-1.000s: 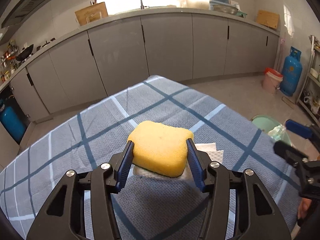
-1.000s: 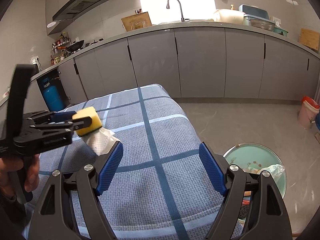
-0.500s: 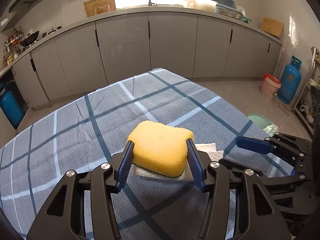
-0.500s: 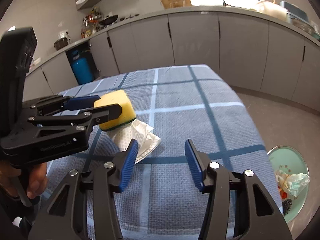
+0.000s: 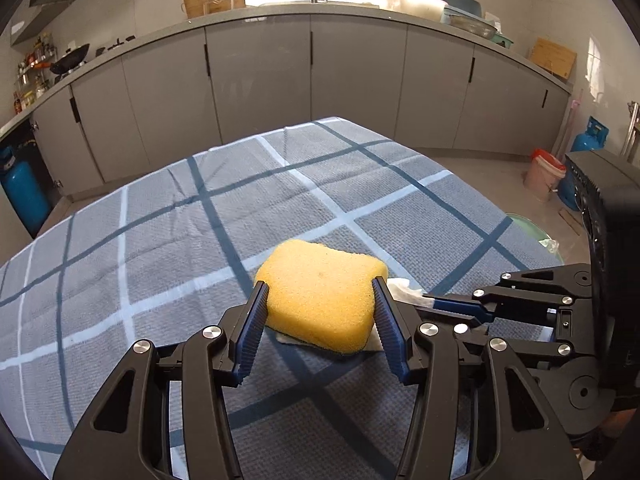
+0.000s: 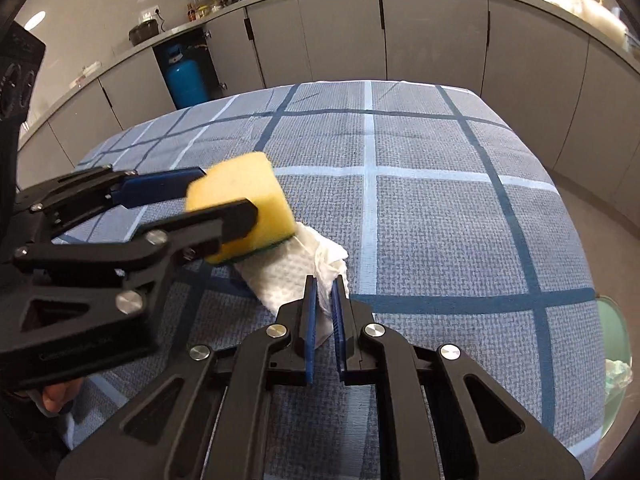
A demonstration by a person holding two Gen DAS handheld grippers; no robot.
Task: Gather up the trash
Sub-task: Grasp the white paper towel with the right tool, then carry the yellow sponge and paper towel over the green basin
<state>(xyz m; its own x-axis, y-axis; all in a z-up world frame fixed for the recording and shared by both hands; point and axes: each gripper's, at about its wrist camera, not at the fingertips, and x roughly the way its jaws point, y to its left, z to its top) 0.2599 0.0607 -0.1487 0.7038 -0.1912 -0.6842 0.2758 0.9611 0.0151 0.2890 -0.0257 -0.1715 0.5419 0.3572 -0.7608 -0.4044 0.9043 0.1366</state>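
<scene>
A yellow sponge (image 5: 326, 292) with a green underside is held in my left gripper (image 5: 319, 284), whose pads press its two sides. The sponge rests on a crumpled white paper towel (image 6: 296, 268) that lies on the checked tablecloth. My right gripper (image 6: 324, 280) comes in from the right, and its jaws are closing tight on the towel's near edge, which is pinched between the blue pads. In the left wrist view the towel (image 5: 402, 290) peeks out to the right of the sponge, with the right gripper (image 5: 430, 302) at it. In the right wrist view the sponge (image 6: 240, 192) sits in the left gripper (image 6: 226, 196).
The blue and grey checked tablecloth (image 5: 280, 184) covers the table. A green bin (image 6: 614, 332) with trash in it stands on the floor past the table's right edge. Grey cabinets run along the far wall, with a blue gas cylinder (image 6: 186, 76) and a red-lidded bucket (image 5: 544, 172).
My right gripper has swung left to the paper towel and gone from wide open to shut on its edge. The left gripper has kept its hold on the sponge.
</scene>
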